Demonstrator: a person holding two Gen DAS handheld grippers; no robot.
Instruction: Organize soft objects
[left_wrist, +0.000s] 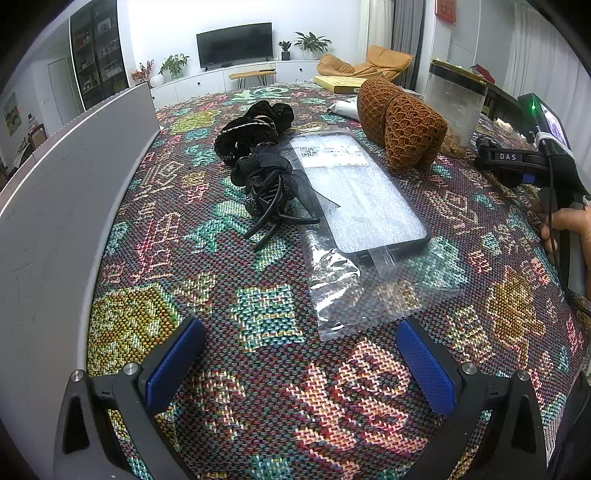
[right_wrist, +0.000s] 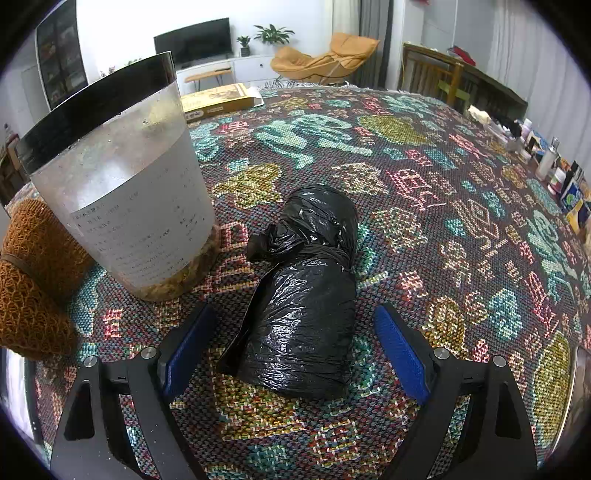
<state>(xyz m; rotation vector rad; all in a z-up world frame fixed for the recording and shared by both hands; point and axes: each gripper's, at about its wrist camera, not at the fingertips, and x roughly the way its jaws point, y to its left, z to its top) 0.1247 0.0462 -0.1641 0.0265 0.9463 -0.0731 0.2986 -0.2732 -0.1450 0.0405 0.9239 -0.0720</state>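
My left gripper (left_wrist: 299, 365) is open and empty above the patterned tablecloth (left_wrist: 258, 406), short of a phone case in a clear plastic bag (left_wrist: 354, 206). Black scrunchies (left_wrist: 255, 129) and a black hair clip with a bow (left_wrist: 273, 188) lie left of the bag. A brown knitted bundle (left_wrist: 399, 125) lies behind it, also at the left of the right wrist view (right_wrist: 33, 288). My right gripper (right_wrist: 295, 347) is open, its blue pads on either side of a roll of black plastic bags (right_wrist: 306, 295) without touching it. The right gripper also shows in the left wrist view (left_wrist: 491, 155).
A clear jar with a black lid (right_wrist: 122, 184) stands just left of the black roll. A grey panel (left_wrist: 55, 206) borders the table on the left. A yellow flat box (right_wrist: 218, 99) lies at the far edge. Several small bottles and boxes (right_wrist: 557, 181) crowd the right edge.
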